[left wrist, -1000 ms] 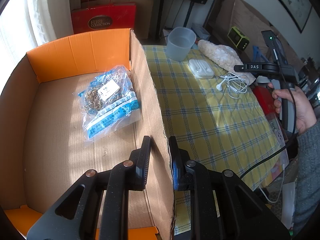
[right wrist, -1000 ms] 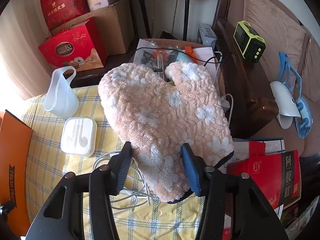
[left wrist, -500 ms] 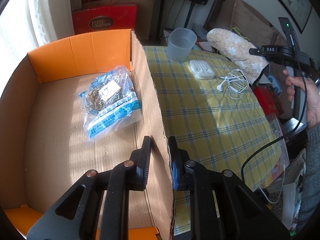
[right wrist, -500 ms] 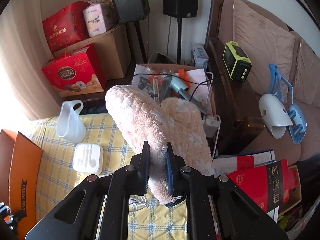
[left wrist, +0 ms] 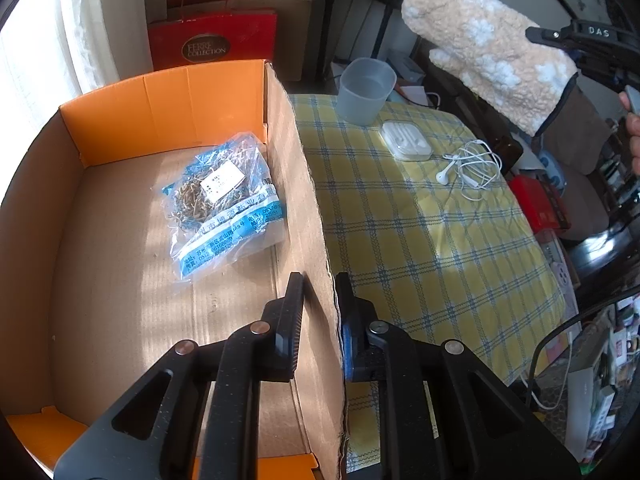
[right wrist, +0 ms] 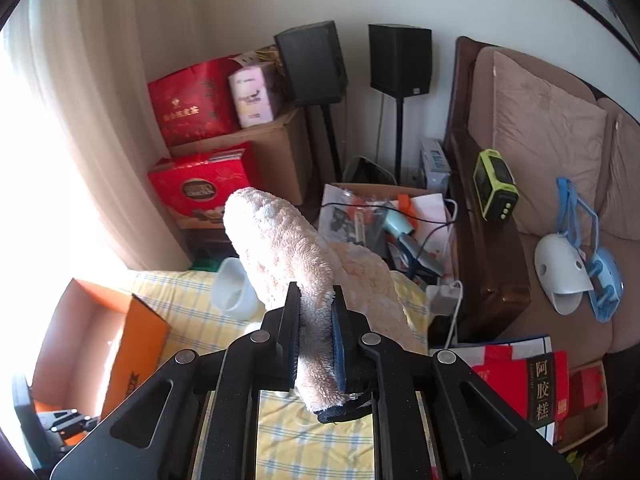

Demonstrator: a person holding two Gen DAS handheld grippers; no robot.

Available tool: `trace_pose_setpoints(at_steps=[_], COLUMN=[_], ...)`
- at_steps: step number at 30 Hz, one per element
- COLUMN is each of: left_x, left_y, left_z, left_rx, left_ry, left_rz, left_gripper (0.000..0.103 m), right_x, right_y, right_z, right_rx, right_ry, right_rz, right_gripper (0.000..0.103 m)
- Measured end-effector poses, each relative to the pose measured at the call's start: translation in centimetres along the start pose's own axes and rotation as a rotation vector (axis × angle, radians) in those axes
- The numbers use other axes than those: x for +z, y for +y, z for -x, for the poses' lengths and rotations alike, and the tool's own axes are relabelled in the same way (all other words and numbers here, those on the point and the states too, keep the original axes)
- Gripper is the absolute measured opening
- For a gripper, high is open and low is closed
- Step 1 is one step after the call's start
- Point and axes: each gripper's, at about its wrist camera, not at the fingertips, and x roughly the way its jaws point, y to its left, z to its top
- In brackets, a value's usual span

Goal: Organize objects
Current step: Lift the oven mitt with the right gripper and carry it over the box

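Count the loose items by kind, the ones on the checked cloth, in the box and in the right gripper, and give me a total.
Fluffy mitten, held in the right gripper: 1
Translucent cup: 1
White earphone case: 1
Earphones: 1
Plastic bag of dried goods in the cardboard box: 1
Total: 5

The support surface is a table covered by a yellow plaid tablecloth [left wrist: 432,240]. Items resting directly on it, as seen from the left wrist view:

- Cardboard box [left wrist: 308,208] with orange flaps, open-topped, at 9 o'clock of the bare cloth; its side wall stands upright along the cloth's edge.
- Translucent plastic cup [left wrist: 366,90], upright, at 12 o'clock.
- White earphone case [left wrist: 406,140], lying flat just beside the cup (toward 5 o'clock of it).
- White wired earphones [left wrist: 472,166], loosely coiled, at 3 o'clock of the case and near it.
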Motion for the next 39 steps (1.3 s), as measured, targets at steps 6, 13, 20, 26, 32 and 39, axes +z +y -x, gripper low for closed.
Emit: trace_pose_setpoints(at_steps=[6,13,20,26,32,39], left_x=[0.0,0.0,-0.1,0.0,0.0,-0.1], left_y=[-0.1,0.1,0.3,0.3,0.3,0.2], left_z=[0.1,0.1,0.2,0.2,0.2,0.2], left_rx=[0.006,0.004,-0.001,-0.005,-0.007,-0.007], left_ry=[-0.006,-0.009,-0.010,-0.011,-0.011,-0.013], left_rz=[-0.002,0.001,0.006,0.010,0.010,0.009], left_gripper=[0.014,0.014,0.014,0.014,0.014,0.014], right_x=[1.3,2.0,1.5,-0.3,-2.0,-4.3], right_y=[5.4,12.9,19.6,23.7,26.1,28.0], right_z=[1.4,1.0,-1.0,-3.4,-5.9,-8.5], right_rx=[0.163,0.376,0.501,0.559,0.646,0.716], right_ry=[-0.004,0.023,0.070,0.127,0.187,0.305], right_rz=[0.058,0.130,0.230,0.300,0.328,0.379], right_gripper=[0.012,0.012,0.012,0.012,0.012,0.014])
